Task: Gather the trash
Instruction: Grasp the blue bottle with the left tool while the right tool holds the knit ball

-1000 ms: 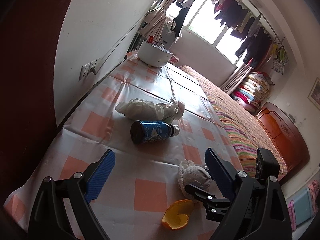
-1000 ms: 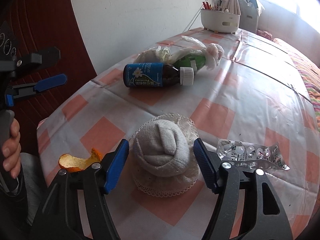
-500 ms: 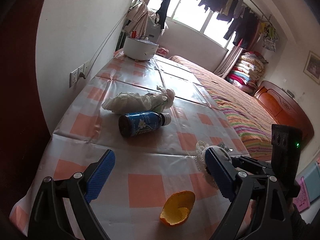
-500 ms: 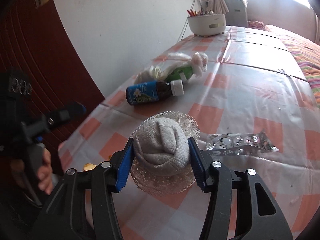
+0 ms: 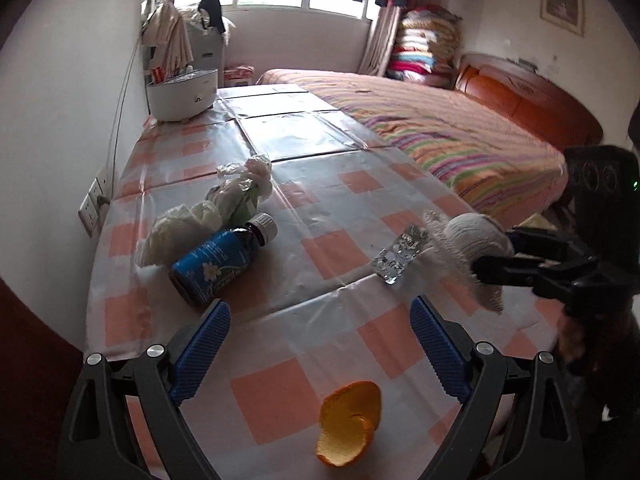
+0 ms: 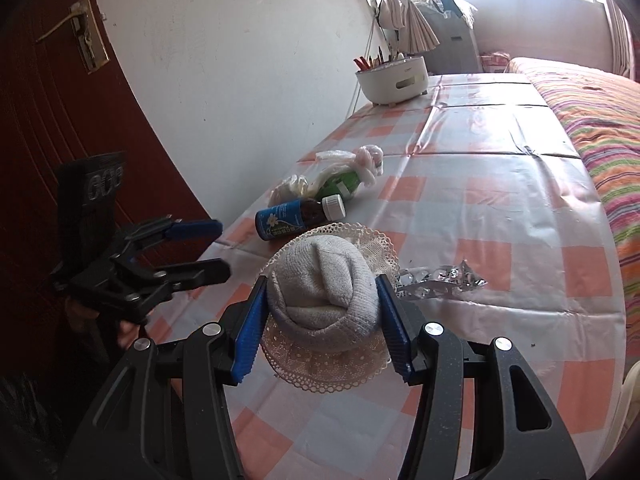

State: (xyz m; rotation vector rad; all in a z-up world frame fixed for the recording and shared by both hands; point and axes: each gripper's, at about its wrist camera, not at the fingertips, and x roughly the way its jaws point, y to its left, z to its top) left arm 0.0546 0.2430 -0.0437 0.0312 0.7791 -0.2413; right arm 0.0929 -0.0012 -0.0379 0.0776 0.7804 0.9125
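My right gripper (image 6: pixel 324 316) is shut on a rolled white sock with a lace cuff (image 6: pixel 324 292) and holds it lifted off the checked tablecloth (image 6: pixel 500 200); the left wrist view shows the same sock (image 5: pixel 472 240) in that gripper at the right. My left gripper (image 5: pixel 320 344) stands open above the near table edge, nothing between its blue pads. On the cloth lie an orange peel (image 5: pixel 348 424), a silver blister pack (image 5: pixel 396 256), a brown bottle with a blue label (image 5: pixel 220 260), and a crumpled plastic bag around a green bottle (image 5: pixel 224 208).
A white round holder with utensils (image 5: pixel 182 94) stands at the table's far end by the wall. A bed with a striped cover (image 5: pixel 460 132) runs along the right side. A dark red door (image 6: pixel 48 120) is on the left.
The right gripper closed on the sock and raised it off the table, pulling back to the right. The left gripper rolled level and swung round, still open.
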